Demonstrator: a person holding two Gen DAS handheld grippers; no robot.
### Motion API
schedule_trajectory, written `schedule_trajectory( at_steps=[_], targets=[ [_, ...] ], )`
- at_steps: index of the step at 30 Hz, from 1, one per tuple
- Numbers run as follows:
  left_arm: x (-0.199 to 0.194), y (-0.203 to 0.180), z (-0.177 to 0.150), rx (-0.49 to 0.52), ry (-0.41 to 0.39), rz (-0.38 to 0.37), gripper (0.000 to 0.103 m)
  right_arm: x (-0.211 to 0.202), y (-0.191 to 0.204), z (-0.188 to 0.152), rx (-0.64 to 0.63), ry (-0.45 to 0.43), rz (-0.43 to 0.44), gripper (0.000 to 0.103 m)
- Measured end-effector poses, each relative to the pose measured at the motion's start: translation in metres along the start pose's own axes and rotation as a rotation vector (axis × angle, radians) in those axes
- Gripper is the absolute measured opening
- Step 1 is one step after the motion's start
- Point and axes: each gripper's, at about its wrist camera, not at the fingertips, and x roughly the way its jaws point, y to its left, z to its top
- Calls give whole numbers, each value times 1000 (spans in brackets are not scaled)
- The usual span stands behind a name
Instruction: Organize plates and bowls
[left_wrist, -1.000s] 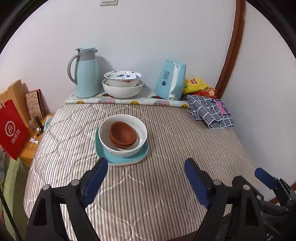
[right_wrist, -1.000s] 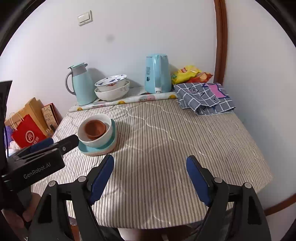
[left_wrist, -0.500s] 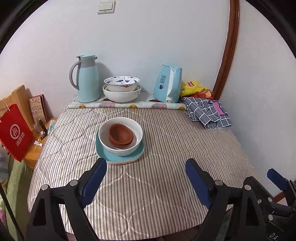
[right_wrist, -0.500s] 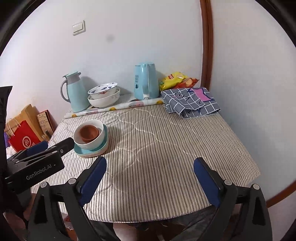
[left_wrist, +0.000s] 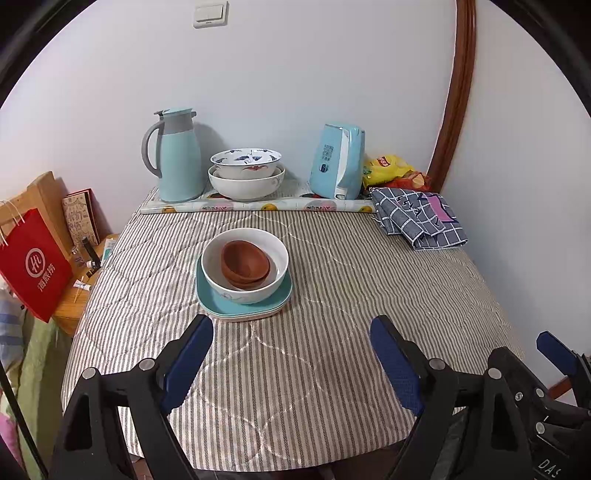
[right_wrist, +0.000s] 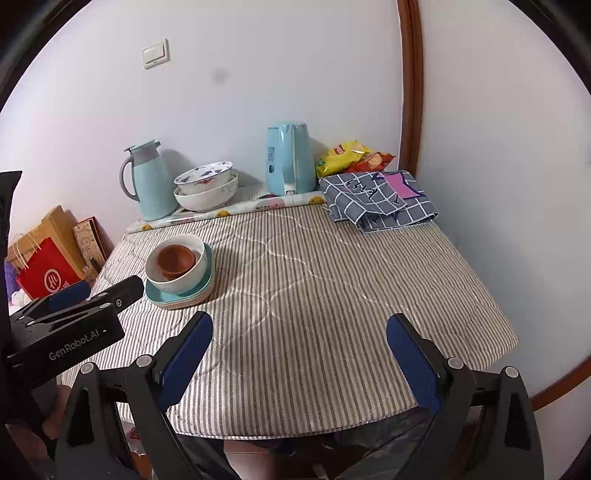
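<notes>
A stack stands left of the table's middle: brown bowls (left_wrist: 245, 263) (right_wrist: 176, 260) nested inside a white bowl (left_wrist: 245, 291) (right_wrist: 192, 272), on teal plates (left_wrist: 281, 298) (right_wrist: 205, 291). Two patterned white bowls (left_wrist: 246, 173) (right_wrist: 207, 188) are stacked at the back by the wall. My left gripper (left_wrist: 291, 354) is open and empty, just in front of the stack. My right gripper (right_wrist: 299, 347) is open and empty, above the table's near edge, to the right of the stack. The left gripper's body also shows in the right wrist view (right_wrist: 66, 325).
A teal thermos jug (left_wrist: 177, 155), a teal kettle (left_wrist: 338, 166), snack bags (left_wrist: 391, 170) and a folded checked cloth (left_wrist: 421, 218) line the back and right of the striped table (left_wrist: 332, 295). A red bag (left_wrist: 33, 266) stands on a side stand at the left.
Both grippers have drawn back and up from the table, so more of it shows. The bowls and plates have not moved. Both grippers stayed open.
</notes>
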Motion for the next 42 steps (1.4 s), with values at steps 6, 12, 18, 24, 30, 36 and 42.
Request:
schedule_trajectory(
  at_steps=[6, 12, 18, 24, 30, 36, 42],
  targets=[
    [-2, 0, -1, 1, -5, 6, 87, 0, -1, -2, 2, 2, 2, 94],
    [-3, 0, -1, 2, -7, 7, 87, -3, 1, -3, -3, -4, 6, 94],
    [-4, 0, -1, 2, -8, 9, 87, -3, 2, -3, -4, -5, 7, 94],
    [-4, 1, -2, 0, -6, 14, 87, -4, 3, -2, -2, -2, 12, 94],
    [-5, 2, -2, 2, -6, 17, 87, -4, 3, -1, 2, -3, 16, 94],
    [-7, 4, -4, 1, -5, 20, 87, -4, 4, -2, 3, -7, 19, 94],
    [-8, 4, -3, 2, -9, 22, 87, -6, 4, -2, 5, -8, 20, 94]
  ],
)
